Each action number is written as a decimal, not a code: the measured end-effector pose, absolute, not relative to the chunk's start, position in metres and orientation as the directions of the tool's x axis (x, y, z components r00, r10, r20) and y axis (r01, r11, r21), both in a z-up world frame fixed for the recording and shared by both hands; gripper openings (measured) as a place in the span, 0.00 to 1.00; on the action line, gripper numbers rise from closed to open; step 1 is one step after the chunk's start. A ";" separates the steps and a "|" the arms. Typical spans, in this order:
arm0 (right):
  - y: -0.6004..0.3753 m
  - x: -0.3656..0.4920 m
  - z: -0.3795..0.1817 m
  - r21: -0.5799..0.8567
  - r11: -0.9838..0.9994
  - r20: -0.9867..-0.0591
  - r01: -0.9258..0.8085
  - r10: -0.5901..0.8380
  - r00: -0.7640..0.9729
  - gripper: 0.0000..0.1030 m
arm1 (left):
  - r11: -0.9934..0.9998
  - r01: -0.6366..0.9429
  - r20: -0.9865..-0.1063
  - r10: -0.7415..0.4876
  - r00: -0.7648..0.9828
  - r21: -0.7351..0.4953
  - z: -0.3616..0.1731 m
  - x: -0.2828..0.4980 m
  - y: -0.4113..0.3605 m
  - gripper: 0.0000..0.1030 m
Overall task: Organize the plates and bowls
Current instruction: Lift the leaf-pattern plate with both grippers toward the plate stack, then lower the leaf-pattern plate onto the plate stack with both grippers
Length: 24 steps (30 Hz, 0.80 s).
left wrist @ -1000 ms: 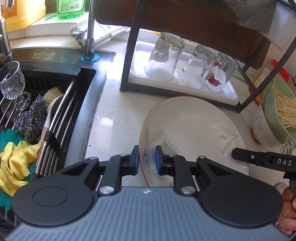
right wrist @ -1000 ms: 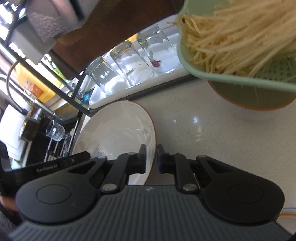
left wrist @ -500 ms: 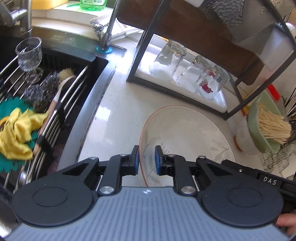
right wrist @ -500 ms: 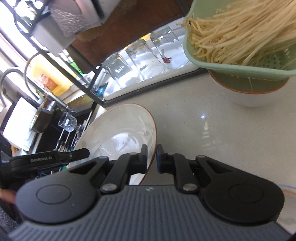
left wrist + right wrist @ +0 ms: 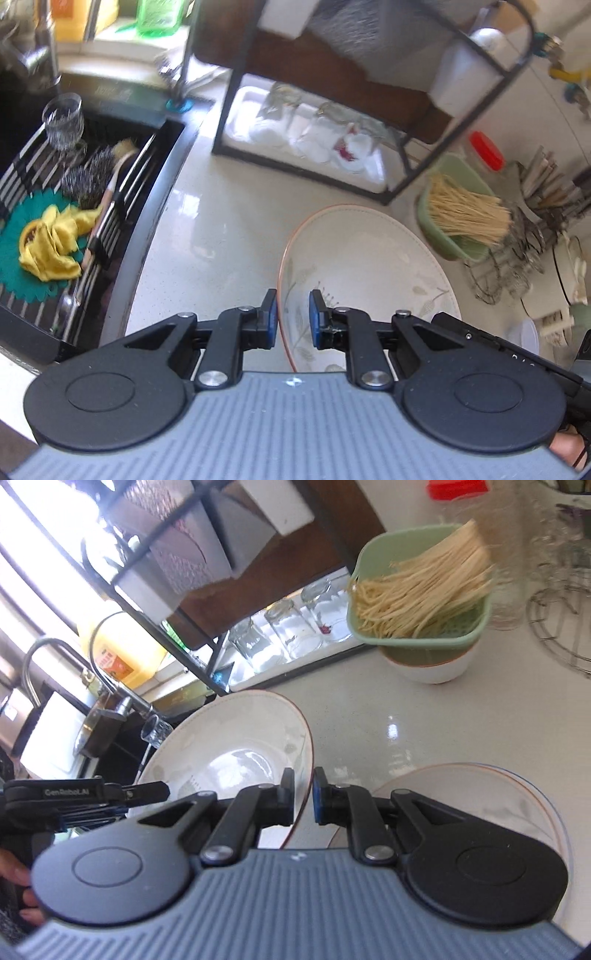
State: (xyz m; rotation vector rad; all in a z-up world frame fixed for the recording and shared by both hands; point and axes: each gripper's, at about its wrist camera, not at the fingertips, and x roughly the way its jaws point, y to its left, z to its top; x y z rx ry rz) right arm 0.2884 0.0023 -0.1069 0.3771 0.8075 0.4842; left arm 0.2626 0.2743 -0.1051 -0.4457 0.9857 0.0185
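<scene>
A large white oval plate (image 5: 369,266) with an orange rim and a leaf print hangs above the counter, held from both sides. My left gripper (image 5: 291,312) is shut on its left rim. My right gripper (image 5: 303,792) is shut on the opposite rim of the plate (image 5: 229,746). Each view shows the other gripper across the plate: the right gripper (image 5: 480,341) and the left gripper (image 5: 110,794). A second white plate (image 5: 491,782) lies on the counter under my right gripper, half hidden. A white bowl (image 5: 439,670) carries a green colander of noodles.
A black sink (image 5: 110,206) at the left holds a rack, a stemmed glass (image 5: 62,122), a scrubber and a yellow cloth (image 5: 51,243). A black-framed shelf (image 5: 402,162) stands over a white tray of upturned glasses. The green colander (image 5: 458,221) and a wire stand (image 5: 517,251) are at the right.
Both grippers have risen and drawn back with the plate between them, so more of the counter shows. The second plate has come into the right wrist view.
</scene>
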 end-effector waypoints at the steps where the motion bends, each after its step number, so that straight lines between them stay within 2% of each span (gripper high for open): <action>1: -0.002 0.283 -0.101 0.500 0.827 -0.589 -0.259 0.544 0.598 0.12 | 0.910 -0.205 -0.805 -0.191 0.562 -0.360 -0.097 0.261 0.272 0.19; 9: -0.019 0.258 -0.073 0.493 0.833 -0.566 -0.249 0.525 0.636 0.12 | 0.884 -0.171 -0.760 -0.259 0.596 -0.435 -0.063 0.254 0.262 0.19; 24: -0.060 0.233 -0.083 0.560 0.817 -0.574 -0.139 0.503 0.646 0.12 | 0.915 -0.063 -0.770 -0.297 0.564 -0.399 -0.064 0.249 0.216 0.19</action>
